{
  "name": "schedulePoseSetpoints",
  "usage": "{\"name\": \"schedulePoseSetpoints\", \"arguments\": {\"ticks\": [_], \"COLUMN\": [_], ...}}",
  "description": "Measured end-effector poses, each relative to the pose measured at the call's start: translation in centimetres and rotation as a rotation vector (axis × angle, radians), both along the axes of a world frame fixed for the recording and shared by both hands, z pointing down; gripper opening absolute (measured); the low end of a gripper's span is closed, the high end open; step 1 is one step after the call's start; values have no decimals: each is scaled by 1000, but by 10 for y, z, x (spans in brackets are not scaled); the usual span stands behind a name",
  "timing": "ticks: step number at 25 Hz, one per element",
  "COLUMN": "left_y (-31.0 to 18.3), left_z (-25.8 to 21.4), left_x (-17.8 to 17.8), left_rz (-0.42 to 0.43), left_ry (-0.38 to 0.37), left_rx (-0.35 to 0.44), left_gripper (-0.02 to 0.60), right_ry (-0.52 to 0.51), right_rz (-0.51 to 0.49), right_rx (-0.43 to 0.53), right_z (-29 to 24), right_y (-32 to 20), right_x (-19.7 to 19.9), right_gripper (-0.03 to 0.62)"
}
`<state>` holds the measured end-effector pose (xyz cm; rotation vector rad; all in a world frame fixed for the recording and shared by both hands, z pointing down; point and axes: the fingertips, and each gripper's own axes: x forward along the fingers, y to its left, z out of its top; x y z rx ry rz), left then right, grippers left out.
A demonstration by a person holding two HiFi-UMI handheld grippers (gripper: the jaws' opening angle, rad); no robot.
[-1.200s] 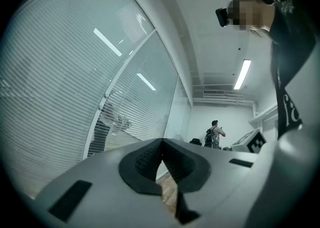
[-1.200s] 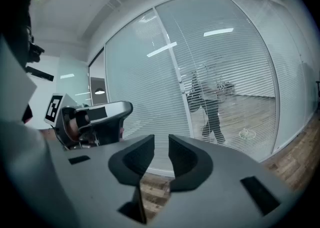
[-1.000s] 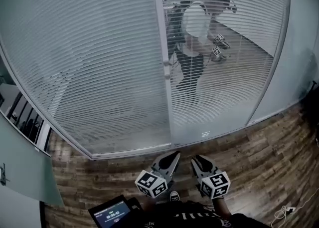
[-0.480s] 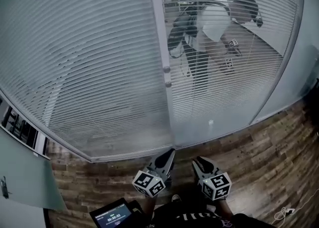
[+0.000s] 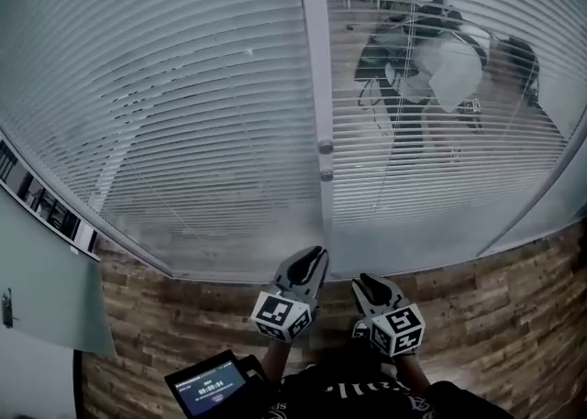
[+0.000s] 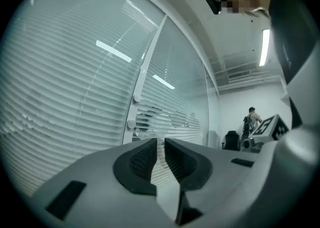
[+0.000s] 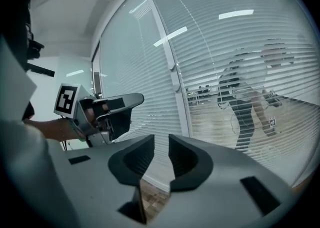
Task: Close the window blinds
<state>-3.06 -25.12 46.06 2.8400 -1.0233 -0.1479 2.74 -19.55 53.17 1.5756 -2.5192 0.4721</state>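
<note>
Behind a glass wall hang slatted blinds. The left panel's blinds (image 5: 165,87) are turned shut. Those in the right panel (image 5: 440,160) stand partly open and show a person's reflection. Between the panels runs a white post (image 5: 315,60) carrying two round knobs (image 5: 325,146) (image 6: 136,100) (image 7: 171,67). My left gripper (image 5: 316,254) (image 6: 161,142) points level at the foot of the post. Its jaws have just been opening to a narrow gap, with nothing between them. My right gripper (image 5: 371,284) (image 7: 161,138) is beside it, open a little and empty. Neither touches the glass.
A wood-plank floor (image 5: 183,325) runs along the foot of the glass. A small screen device (image 5: 209,388) hangs at my lower left. A pale wall panel (image 5: 37,298) stands at the left. Far down the room are a person (image 6: 251,118) and a dark chair (image 6: 231,139).
I have moved sideways along the glass, so the post and the reflection now sit further right in the head view. Both grippers have come nearer the foot of the post.
</note>
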Motion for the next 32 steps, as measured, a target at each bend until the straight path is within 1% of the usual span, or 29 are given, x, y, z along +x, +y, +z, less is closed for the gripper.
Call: {"name": "schedulePoseSetpoints", "arguments": {"ticks": [3,5,6,8,12,14,16,17,20,23,26,28,29,30,31,32], "left_y": [-52,-84,-96,-117,-158,-175,-182,-181,-173,-169,-175,-180,-182,-184,-187,-189], "left_z": [-6,-16,-23,-33,-25,-16,-11,-13,-14,-10,-8,-8,-8,-8,-8,-8], "left_x": [18,28,33,44,56,58,60,62,68,72,72,72,72,71,69,67], "left_rz": [-126,-217,-254,-309,-394,-417,-418,-414,-387,-342,-348,-353,-359,-371,-391,-415], "left_ry": [-79,-139,-186,-311,-529,-650,-764,-804,-893,-984,-1033,-1044,-1032,-988,-900,-768], "left_rx": [53,98,132,200,298,341,384,407,469,496,496,494,486,462,417,348], "left_gripper": [99,128,130,132,132,132,132,132,132,132,133,133,133,132,132,130], "right_ry": [6,10,14,20,19,15,14,16,24,24,22,17,14,12,10,7], "right_rz": [-40,-63,-76,-105,-175,-202,-224,-234,-252,-261,-264,-261,-259,-256,-251,-246], "right_rx": [15,24,27,22,7,13,17,16,7,-1,-7,-11,-14,-18,-23,-29], "right_z": [-7,-14,-17,-19,-7,-4,-3,-2,2,6,7,9,10,11,12,13], "right_y": [-38,-59,-67,-81,-110,-124,-132,-134,-135,-136,-138,-138,-138,-139,-140,-140], "right_x": [27,43,50,62,70,69,69,70,74,77,79,80,81,82,84,85], "right_gripper": [100,100,100,100,100,100,100,100,99,100,100,100,100,100,100,100]}}
